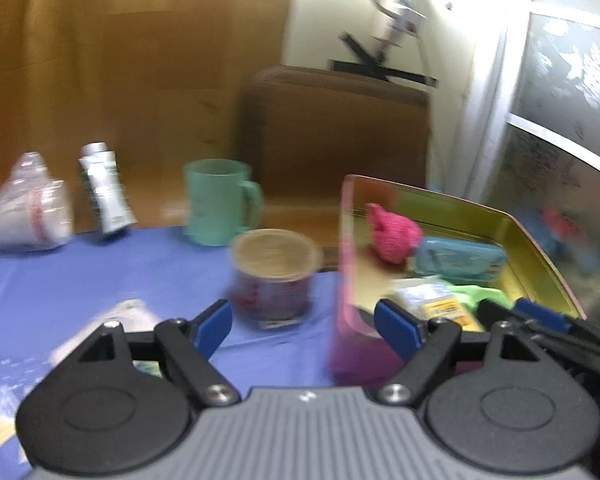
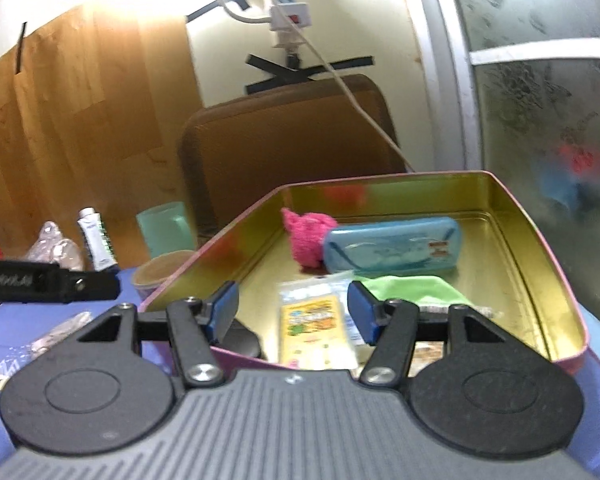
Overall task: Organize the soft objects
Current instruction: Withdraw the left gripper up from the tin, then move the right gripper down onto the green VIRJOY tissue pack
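A pink tin (image 2: 556, 264) with a gold inside stands on the blue tablecloth (image 1: 100, 272). In it lie a pink knitted piece (image 2: 306, 236), a blue soft case (image 2: 392, 250), a green cloth (image 2: 412, 286) and a yellow-printed packet (image 2: 314, 326). My right gripper (image 2: 294, 314) hangs open over the tin's near edge, and the packet lies between its fingers with a gap on the left side. My left gripper (image 1: 306, 328) is open and holds nothing, low over the tablecloth just left of the tin (image 1: 346, 248). The left wrist view is blurred.
A jar with a tan lid (image 1: 276, 256) stands close ahead of the left gripper. Behind it are a green mug (image 1: 216, 200), a white tube (image 1: 104, 192) and a crumpled plastic bottle (image 1: 28, 204). A brown chair back (image 2: 284, 144) stands behind the table, and a white cable (image 2: 364, 108) hangs over it.
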A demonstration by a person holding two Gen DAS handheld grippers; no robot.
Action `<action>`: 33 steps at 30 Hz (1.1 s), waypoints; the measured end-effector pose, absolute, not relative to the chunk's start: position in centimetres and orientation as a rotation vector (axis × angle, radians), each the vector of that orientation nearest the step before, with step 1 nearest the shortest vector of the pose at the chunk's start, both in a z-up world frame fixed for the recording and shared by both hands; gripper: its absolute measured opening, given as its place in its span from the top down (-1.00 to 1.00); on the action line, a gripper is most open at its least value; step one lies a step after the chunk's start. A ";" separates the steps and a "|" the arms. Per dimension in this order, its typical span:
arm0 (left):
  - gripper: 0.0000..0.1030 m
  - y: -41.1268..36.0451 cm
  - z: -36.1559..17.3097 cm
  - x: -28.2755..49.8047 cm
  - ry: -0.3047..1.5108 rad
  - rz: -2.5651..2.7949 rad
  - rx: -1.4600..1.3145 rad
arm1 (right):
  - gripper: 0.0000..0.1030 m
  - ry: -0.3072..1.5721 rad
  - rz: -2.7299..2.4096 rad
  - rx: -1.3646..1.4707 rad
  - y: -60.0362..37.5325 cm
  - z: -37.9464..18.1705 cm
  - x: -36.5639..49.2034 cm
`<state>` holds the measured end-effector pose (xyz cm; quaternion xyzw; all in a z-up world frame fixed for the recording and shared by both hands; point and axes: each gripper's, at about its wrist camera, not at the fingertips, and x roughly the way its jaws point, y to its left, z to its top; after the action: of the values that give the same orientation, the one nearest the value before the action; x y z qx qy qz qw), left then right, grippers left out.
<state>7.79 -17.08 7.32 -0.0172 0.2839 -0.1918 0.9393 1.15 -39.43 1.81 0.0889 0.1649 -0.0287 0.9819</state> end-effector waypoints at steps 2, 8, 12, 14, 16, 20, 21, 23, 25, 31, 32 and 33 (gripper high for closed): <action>-0.57 -14.3 6.9 7.7 0.577 -0.342 -0.062 | -0.21 0.319 -0.031 0.167 -38.2 2.1 0.9; -0.57 -5.5 4.1 8.6 0.627 -0.158 -0.164 | -0.21 0.318 0.107 0.089 -32.8 3.1 0.6; -0.57 -1.5 2.0 8.4 0.673 -0.110 -0.226 | -0.21 0.387 0.227 0.037 -28.5 2.4 1.8; -0.57 -0.4 1.3 8.5 0.687 -0.110 -0.251 | -0.22 0.447 0.278 0.028 -26.3 1.7 2.9; -0.57 0.3 1.1 8.6 0.693 -0.124 -0.269 | -0.27 0.506 0.316 0.009 -24.1 0.8 4.2; -0.57 0.2 1.5 8.7 0.701 -0.172 -0.274 | -0.35 0.593 0.334 -0.046 -20.6 -1.0 6.9; -0.57 0.0 1.7 8.9 0.709 -0.195 -0.275 | -0.35 0.612 0.329 -0.059 -20.0 -1.3 7.5; -0.63 -0.5 1.7 9.0 0.721 -0.234 -0.281 | -0.35 0.657 0.319 -0.072 -19.4 -2.2 8.4; -0.70 -1.4 1.7 9.2 0.737 -0.271 -0.278 | -0.21 0.652 0.323 -0.074 -19.6 -2.5 8.2; -0.74 -5.5 0.8 9.3 0.797 -0.369 -0.234 | -0.15 0.653 0.379 -0.036 -21.4 -2.3 5.9; -0.70 -5.9 0.6 9.2 0.809 -0.379 -0.227 | -0.15 0.652 0.388 -0.019 -21.9 -2.2 5.3; -0.65 -6.5 0.3 9.1 0.825 -0.389 -0.219 | -0.15 0.650 0.394 -0.007 -22.0 -2.3 5.1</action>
<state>9.09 -6.54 0.31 -0.1054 0.3977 -0.1872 0.8920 5.09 -22.04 -2.29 -0.0032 0.3174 0.1923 0.9286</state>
